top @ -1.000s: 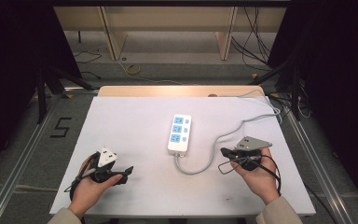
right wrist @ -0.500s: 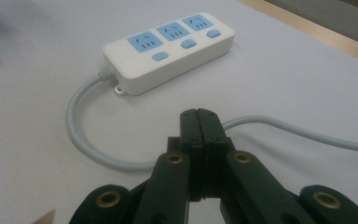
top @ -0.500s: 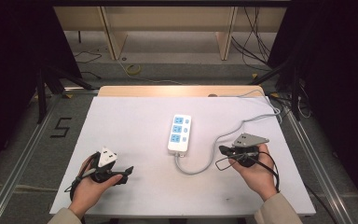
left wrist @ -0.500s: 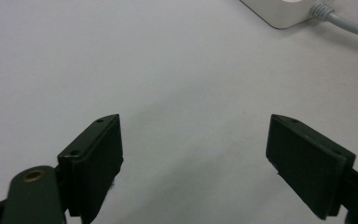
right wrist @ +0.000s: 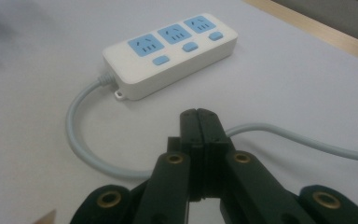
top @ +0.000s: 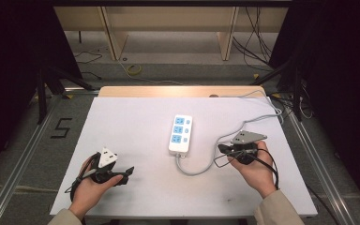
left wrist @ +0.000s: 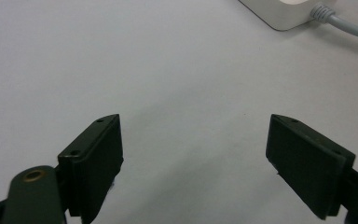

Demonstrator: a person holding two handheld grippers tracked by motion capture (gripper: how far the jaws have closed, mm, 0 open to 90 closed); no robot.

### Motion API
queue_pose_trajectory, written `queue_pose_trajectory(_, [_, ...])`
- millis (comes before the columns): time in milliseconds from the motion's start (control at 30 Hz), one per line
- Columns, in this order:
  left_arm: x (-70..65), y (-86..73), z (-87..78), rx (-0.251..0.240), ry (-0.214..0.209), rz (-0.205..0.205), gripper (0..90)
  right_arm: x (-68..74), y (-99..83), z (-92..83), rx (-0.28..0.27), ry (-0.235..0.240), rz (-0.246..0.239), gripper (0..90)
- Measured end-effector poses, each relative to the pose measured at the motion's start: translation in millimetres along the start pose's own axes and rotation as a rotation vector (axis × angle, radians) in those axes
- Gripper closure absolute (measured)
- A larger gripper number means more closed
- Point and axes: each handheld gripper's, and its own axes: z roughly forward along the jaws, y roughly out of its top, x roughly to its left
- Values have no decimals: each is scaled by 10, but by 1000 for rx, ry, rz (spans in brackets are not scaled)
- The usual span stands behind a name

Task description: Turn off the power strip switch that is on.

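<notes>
Strip lies mid-table on the white sheet, its grey cord looping toward us, then running off to the far right edge. We hold the left gripper near the front edge, jaws spread wide over bare sheet. The right gripper sits just beside the cord's loop, jaws pressed together on nothing. Broad bare sheet lies left of the strip.

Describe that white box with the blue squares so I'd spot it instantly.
On the white table, look near the middle, between the two hands. The power strip lies flat there: a white bar with three blue sockets, each beside a blue switch, and a grey cable curling from its near end.
</notes>
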Motion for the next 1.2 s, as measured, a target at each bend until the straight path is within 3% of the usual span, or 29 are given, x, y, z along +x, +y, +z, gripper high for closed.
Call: queue_pose_trajectory(1200, [0, 0, 3, 0, 2, 2, 187, -23, 218, 148, 27, 15, -6, 900])
